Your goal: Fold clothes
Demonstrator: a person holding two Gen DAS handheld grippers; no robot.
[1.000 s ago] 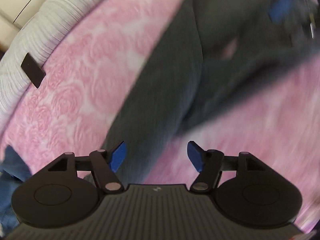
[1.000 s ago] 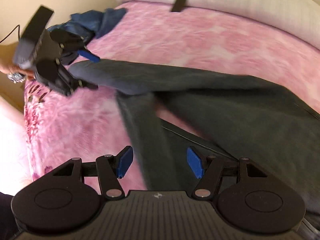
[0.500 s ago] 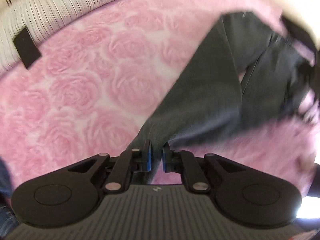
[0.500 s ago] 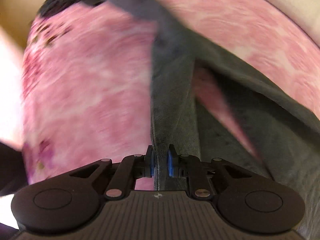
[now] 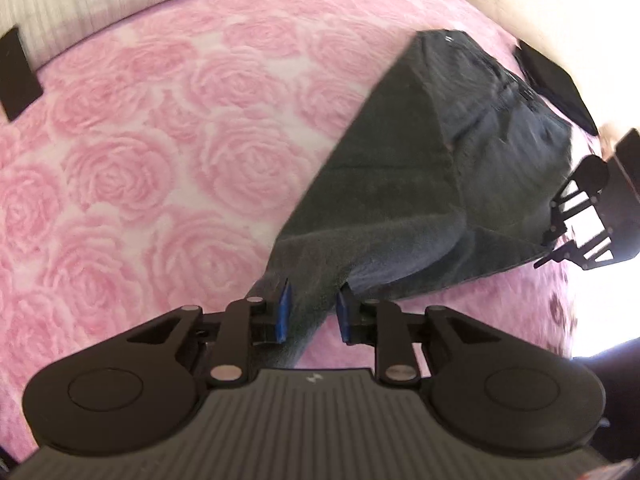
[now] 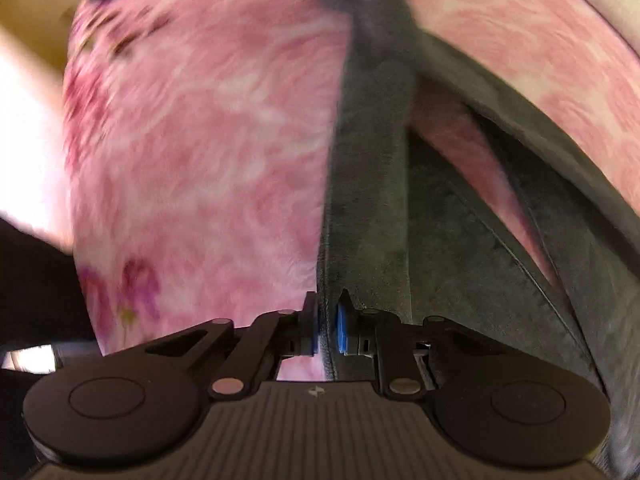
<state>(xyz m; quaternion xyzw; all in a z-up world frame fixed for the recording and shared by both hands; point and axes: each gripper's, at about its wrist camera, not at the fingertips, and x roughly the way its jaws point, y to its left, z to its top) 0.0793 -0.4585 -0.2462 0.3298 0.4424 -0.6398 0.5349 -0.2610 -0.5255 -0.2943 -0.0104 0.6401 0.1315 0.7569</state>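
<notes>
Dark grey trousers point(image 5: 400, 200) lie spread on a pink rose-patterned blanket point(image 5: 140, 180). My left gripper point(image 5: 312, 316) points down at the end of one leg. Its jaws are opening, the cloth still runs between the blue pads, and a sliver of pink shows beside the right pad. In the right wrist view, my right gripper point(image 6: 328, 328) is shut on the edge of the other trouser leg point(image 6: 368, 200), which stretches away over the blanket point(image 6: 200, 140). The right gripper point(image 5: 560, 240) also shows in the left wrist view, at the far edge of the trousers.
A white ribbed cover point(image 5: 80, 0) runs along the far side of the bed, with a black tag point(image 5: 16, 72) on it. A dark flat object point(image 5: 552, 84) lies beyond the trousers. The blanket's edge drops off at the left in the right wrist view.
Both grippers came down from open onto the trouser legs and closed on the cloth. The left jaws have since widened again. The right jaws stay closed.
</notes>
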